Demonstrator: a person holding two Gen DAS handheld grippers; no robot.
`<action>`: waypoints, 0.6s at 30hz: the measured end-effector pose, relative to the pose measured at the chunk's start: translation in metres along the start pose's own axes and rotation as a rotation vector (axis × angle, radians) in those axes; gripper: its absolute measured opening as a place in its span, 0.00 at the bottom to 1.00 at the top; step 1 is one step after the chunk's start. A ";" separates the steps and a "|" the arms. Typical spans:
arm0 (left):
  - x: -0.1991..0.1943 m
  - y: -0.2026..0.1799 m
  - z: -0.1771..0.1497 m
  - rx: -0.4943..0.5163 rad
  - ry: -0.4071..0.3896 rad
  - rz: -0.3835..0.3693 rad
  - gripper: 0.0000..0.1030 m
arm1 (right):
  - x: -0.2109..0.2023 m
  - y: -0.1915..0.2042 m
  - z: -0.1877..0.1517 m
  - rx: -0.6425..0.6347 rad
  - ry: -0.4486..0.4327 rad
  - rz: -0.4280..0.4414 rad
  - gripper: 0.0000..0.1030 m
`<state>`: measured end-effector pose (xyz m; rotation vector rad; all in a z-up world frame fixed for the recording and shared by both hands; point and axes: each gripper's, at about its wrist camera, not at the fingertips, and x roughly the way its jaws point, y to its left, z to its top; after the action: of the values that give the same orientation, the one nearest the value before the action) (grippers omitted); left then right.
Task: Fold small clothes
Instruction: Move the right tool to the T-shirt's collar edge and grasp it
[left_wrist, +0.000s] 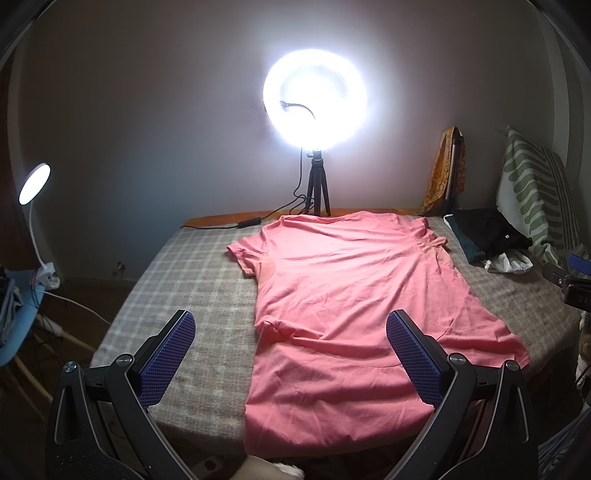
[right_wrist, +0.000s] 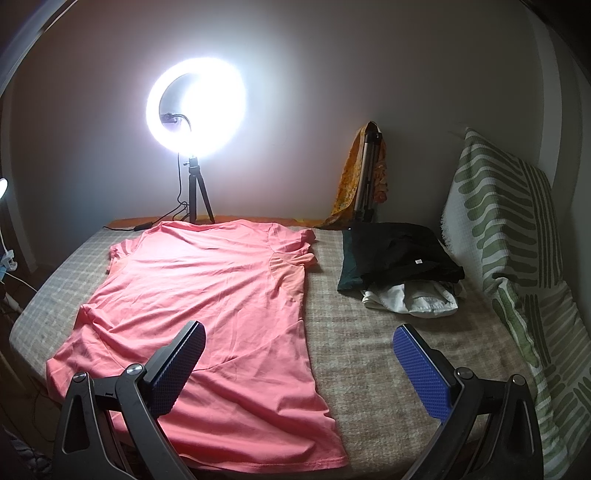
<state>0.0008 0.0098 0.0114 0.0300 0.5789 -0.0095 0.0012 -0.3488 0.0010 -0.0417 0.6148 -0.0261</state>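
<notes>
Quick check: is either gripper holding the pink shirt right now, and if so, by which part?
Nothing is held. The left gripper and right gripper are both open above the pink T-shirt, which lies flat.

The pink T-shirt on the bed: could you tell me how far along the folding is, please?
Done: the pink T-shirt lies spread flat on the checked blanket. In hand: nothing; the left tongs and right tongs are open and empty. Left: every fold.
</notes>
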 end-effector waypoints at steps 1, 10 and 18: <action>0.001 0.003 0.000 -0.005 0.005 -0.005 1.00 | 0.000 0.001 0.001 0.000 -0.001 0.004 1.00; 0.019 0.027 -0.012 -0.022 0.075 -0.049 0.99 | 0.004 0.012 0.012 0.005 -0.009 0.050 1.00; 0.035 0.068 -0.028 -0.068 0.132 -0.071 0.86 | 0.013 0.038 0.020 -0.027 -0.014 0.096 1.00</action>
<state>0.0163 0.0784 -0.0291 -0.0564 0.7120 -0.0576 0.0238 -0.3109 0.0076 -0.0382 0.6022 0.0749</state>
